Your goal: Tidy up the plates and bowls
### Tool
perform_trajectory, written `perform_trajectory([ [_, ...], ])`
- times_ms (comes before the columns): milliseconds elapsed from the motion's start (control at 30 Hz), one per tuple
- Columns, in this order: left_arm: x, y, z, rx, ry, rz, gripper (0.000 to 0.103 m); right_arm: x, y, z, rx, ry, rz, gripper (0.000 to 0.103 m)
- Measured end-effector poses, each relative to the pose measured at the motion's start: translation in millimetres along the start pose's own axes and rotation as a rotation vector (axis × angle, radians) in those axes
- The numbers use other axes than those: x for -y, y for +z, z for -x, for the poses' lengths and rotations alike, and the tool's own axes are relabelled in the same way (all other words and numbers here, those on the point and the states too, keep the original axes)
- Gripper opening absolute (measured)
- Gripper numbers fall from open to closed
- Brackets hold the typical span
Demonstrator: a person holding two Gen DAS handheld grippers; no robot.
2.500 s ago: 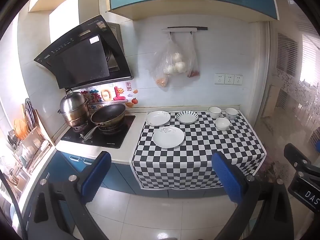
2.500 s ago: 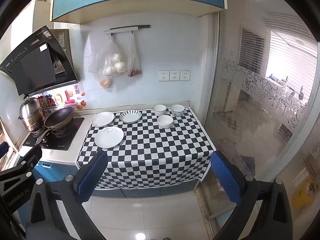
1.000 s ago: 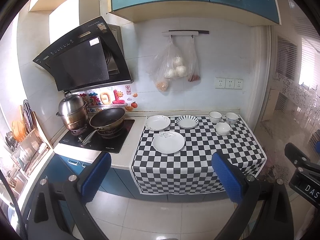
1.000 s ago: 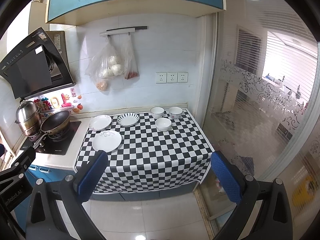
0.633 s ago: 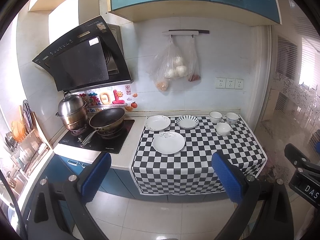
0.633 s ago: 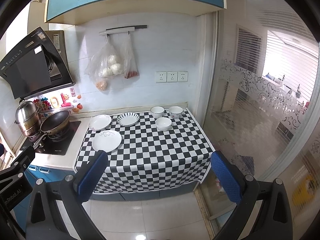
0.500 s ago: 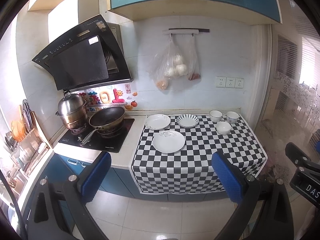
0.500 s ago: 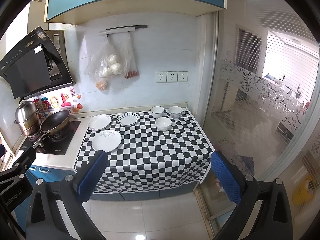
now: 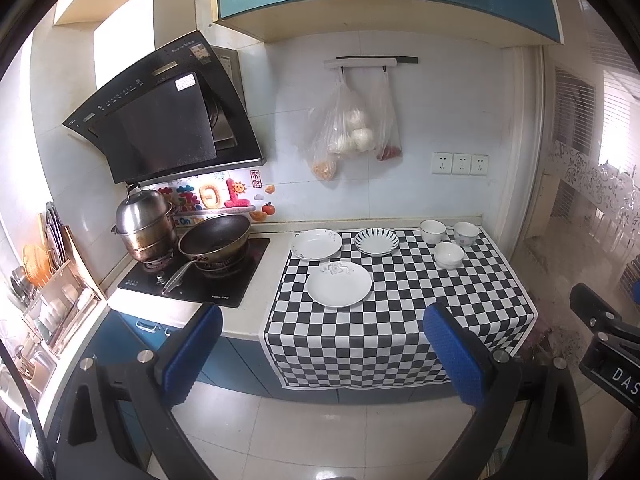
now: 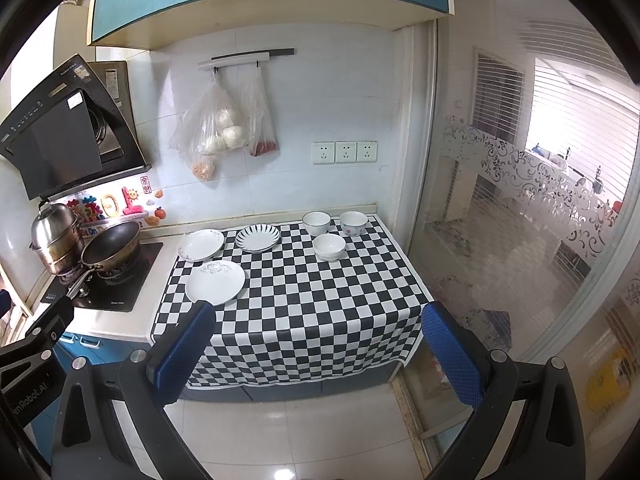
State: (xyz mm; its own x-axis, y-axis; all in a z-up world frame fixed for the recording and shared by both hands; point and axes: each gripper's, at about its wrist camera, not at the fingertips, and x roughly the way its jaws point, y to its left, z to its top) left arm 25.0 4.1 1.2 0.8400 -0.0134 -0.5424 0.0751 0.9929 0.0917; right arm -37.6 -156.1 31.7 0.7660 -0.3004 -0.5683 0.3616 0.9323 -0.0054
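Observation:
Three plates lie on the checkered cloth point(image 9: 400, 312): a white plate point(image 9: 339, 289) nearest me, a flowered plate point(image 9: 316, 244) behind it, and a blue-striped plate point(image 9: 376, 241) to its right. Three small white bowls point(image 9: 449, 255) cluster at the back right. In the right wrist view the same white plate point(image 10: 215, 282), striped plate point(image 10: 258, 237) and bowls point(image 10: 329, 247) appear. My left gripper point(image 9: 324, 348) and right gripper point(image 10: 320, 344) both hang open and empty, well back from the counter, above the floor.
A stove point(image 9: 196, 276) with a wok point(image 9: 215, 236) and a steel pot point(image 9: 146, 224) sits left of the cloth. A dish rack point(image 9: 48, 292) stands far left. Bags point(image 9: 348, 136) hang on the wall. A glass partition point(image 10: 520, 240) borders the right side.
Both views have shifted only slightly; the counter sits a little farther and lower than 2.5 s ago. Plates and bowls have not moved. Both grippers stay open.

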Motion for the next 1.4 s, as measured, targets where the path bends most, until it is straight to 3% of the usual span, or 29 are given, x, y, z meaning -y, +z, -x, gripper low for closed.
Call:
perform_trajectory([
  [367, -9, 7, -22, 0.020, 0.006, 0.001, 0.103, -11, 5, -22, 0.004, -0.002, -0.051, 0.103],
  [867, -40, 32, -101, 0.026, 0.021, 0.015, 0.103, -80, 32, -96, 0.027, -0.004, -0.024, 0.103],
  [1100, -33, 43, -156, -0.009, 0.046, 0.008, 0.103, -97, 57, -166, -0.017, 0.024, -0.016, 0.103],
  [1400, -9, 63, -282, -0.139, 0.079, -0.002, 0.103, -116, 88, -337, -0.141, 0.078, 0.040, 0.103],
])
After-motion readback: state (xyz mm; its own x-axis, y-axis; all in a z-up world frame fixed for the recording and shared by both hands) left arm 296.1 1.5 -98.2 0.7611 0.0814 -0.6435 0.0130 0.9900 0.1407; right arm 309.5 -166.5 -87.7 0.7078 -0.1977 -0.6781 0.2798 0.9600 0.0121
